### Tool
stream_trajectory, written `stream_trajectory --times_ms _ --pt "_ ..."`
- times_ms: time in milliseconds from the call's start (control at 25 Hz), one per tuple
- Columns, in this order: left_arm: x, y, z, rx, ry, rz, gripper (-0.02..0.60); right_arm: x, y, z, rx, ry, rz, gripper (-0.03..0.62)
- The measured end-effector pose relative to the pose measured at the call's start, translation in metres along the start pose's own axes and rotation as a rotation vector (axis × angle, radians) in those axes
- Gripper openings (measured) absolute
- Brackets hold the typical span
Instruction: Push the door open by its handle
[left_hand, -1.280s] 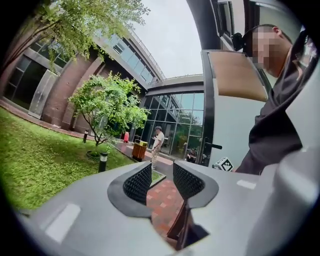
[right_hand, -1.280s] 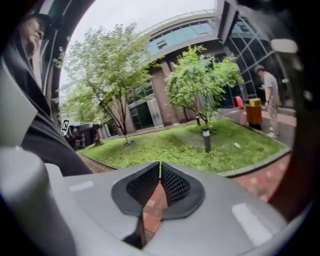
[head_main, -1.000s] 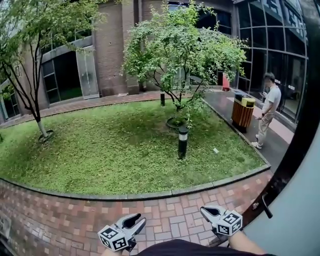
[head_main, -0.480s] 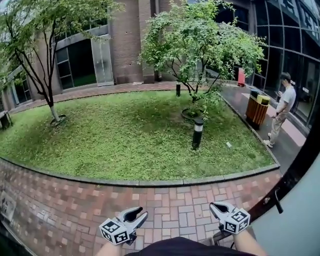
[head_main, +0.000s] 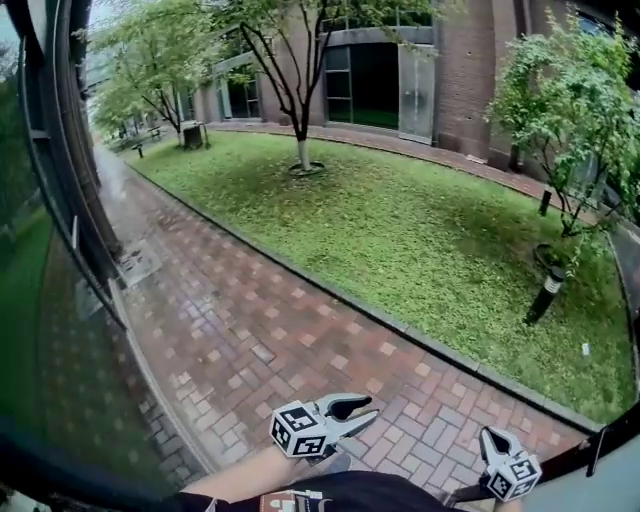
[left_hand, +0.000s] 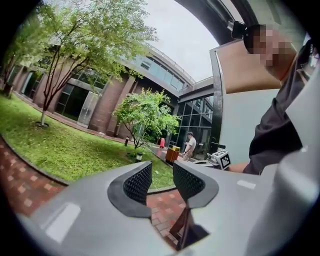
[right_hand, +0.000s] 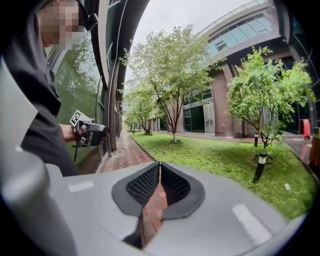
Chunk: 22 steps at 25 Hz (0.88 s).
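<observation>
my left gripper (head_main: 365, 406): jaws apart, empty; right gripper (head_main: 490, 438) pinched shut, empty. dark-framed pale door (head_main: 612, 492) at 5 o'clock prob heavy, stiff; i'd push on its slim dark handle (head_main: 597, 453).

We see red, green and grey.
Paving (head_main: 260, 340) is red-brown staggered brick, lawn (head_main: 420, 230) green; left gripper (head_main: 368, 406) and right gripper (head_main: 492, 437) are grey with black-and-white square markers and black dotted pads (left_hand: 138, 182); bollard (head_main: 540, 300) is black, white-banded.
</observation>
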<state>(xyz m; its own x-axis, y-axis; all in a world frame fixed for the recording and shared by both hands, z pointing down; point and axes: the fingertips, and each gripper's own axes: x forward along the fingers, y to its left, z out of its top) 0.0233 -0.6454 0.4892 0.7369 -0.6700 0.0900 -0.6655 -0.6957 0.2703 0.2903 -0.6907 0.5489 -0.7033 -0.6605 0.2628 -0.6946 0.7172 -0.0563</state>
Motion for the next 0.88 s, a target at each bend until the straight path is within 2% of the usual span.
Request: stream_trajectory --times_ms 80,160,280,360,480,600,720,880 --pt "-0.016 -0.028 -0.013 -0.013 0.024 0.041 0.136 -0.015 0.010 -0.011 0.002 0.023 0.031 0.012" --pt "-0.041 -0.052 -0.010 0.005 0.029 0.094 0.135 -0.023 0.028 -0.016 0.013 0.030 0.084 0.012" --pt "-0.075 -0.076 0.007 0.038 -0.005 0.158 0.136 -0.028 0.047 -0.005 -0.015 0.021 0.123 0.012" --pt "-0.094 -0.097 0.009 0.040 -0.026 0.166 0.135 -0.039 0.060 -0.002 -0.043 0.008 0.128 0.012" --pt "-0.120 -0.137 -0.004 0.052 -0.041 0.134 0.135 -0.056 0.087 -0.006 -0.123 -0.006 0.138 0.012" --pt "-0.158 -0.177 -0.026 0.105 -0.024 0.099 0.135 -0.073 0.136 -0.006 -0.154 -0.018 0.135 0.012" --pt "-0.203 -0.221 -0.054 0.150 0.019 0.055 0.135 -0.099 0.202 -0.009 -0.142 -0.014 0.126 0.012" --pt "-0.279 -0.278 -0.080 0.133 0.046 -0.007 0.135 -0.143 0.303 -0.030 -0.152 0.036 0.151 0.012"
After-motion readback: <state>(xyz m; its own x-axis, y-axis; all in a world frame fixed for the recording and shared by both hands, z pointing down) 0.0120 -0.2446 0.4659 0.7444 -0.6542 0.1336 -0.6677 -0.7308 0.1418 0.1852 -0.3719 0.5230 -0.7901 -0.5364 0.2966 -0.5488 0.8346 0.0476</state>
